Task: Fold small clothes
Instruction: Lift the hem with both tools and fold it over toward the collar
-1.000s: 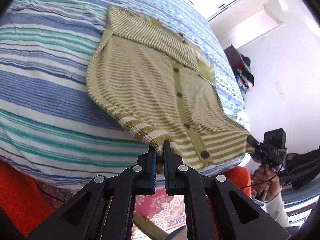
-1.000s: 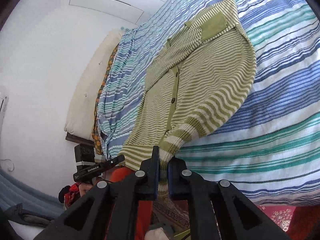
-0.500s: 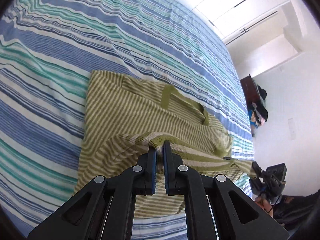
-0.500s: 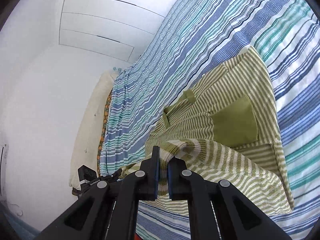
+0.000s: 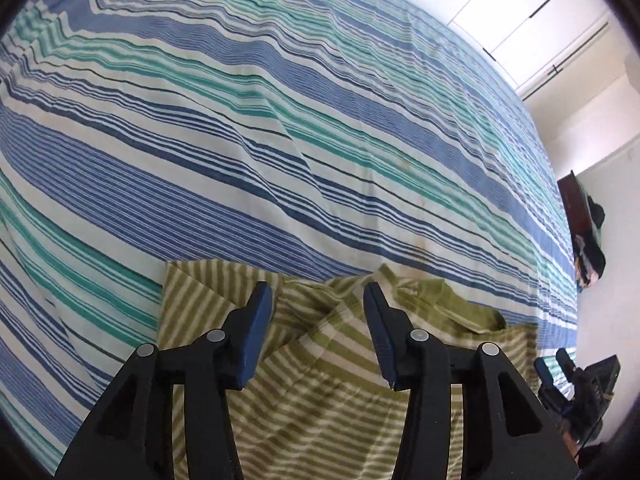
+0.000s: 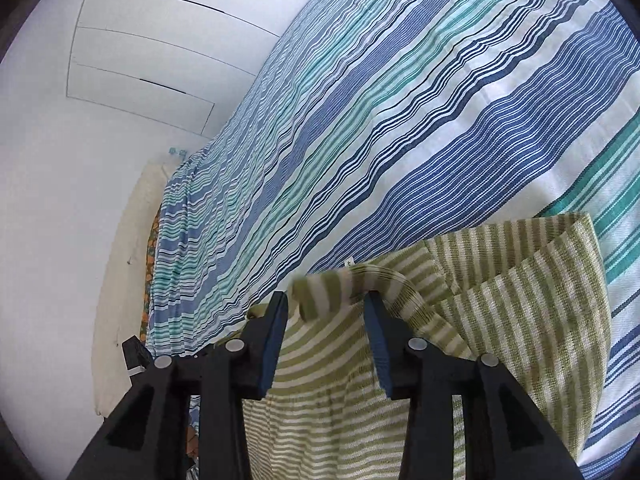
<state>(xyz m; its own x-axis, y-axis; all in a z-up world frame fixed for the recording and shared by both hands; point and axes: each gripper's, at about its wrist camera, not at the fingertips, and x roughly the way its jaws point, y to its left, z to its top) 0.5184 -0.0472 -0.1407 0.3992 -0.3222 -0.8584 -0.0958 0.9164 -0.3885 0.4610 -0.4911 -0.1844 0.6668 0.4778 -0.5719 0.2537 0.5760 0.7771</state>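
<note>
Left gripper (image 5: 318, 300) over green striped cardigan (image 5: 320, 408): jaws just opened, pads clear of knit, hem let go. Right gripper (image 6: 325, 308) likewise just opened; cardigan's cuff (image 6: 320, 288) loose between pads, unpinched. Cardigan lies folded on striped bedsheet (image 5: 280, 140), at its near edge. Beyond cardigan, bare sheet; past sheet, white wardrobe doors (image 6: 152, 40).

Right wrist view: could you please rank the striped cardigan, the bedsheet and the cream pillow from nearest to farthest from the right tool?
1. Striped cardigan, directly under the open right tool.
2. Bedsheet, spreading beyond the cardigan.
3. Cream pillow, far left, by the wall.
</note>
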